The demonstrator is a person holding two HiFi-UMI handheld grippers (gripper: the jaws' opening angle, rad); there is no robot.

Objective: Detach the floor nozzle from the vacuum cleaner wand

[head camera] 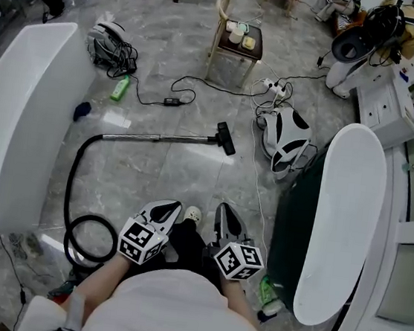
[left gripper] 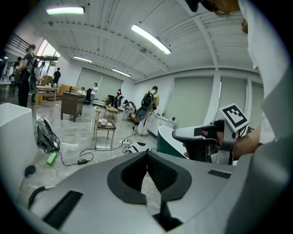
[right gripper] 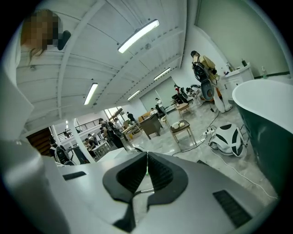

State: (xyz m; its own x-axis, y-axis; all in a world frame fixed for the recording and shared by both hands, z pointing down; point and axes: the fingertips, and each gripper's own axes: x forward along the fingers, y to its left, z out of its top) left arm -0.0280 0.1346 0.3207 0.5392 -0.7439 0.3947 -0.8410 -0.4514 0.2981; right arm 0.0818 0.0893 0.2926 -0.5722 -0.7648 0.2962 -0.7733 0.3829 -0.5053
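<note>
The vacuum wand (head camera: 158, 138) lies on the marble floor ahead of me, a thin metal tube running left to right. Its black floor nozzle (head camera: 226, 138) is attached at the right end. A black hose (head camera: 76, 182) curves from the wand's left end into a loop near my feet. My left gripper (head camera: 169, 209) and right gripper (head camera: 225, 213) are held side by side low in the head view, well short of the wand. Each has its jaws shut with nothing between them, as the left gripper (left gripper: 147, 170) and right gripper (right gripper: 147, 171) show in their own views.
A white bathtub (head camera: 18, 115) stands on the left and a green-sided one (head camera: 347, 216) on the right. The white and black vacuum body (head camera: 289, 137), a power strip (head camera: 276, 89) with cables, a small wooden table (head camera: 240, 45) and a green bottle (head camera: 120, 88) lie beyond the wand.
</note>
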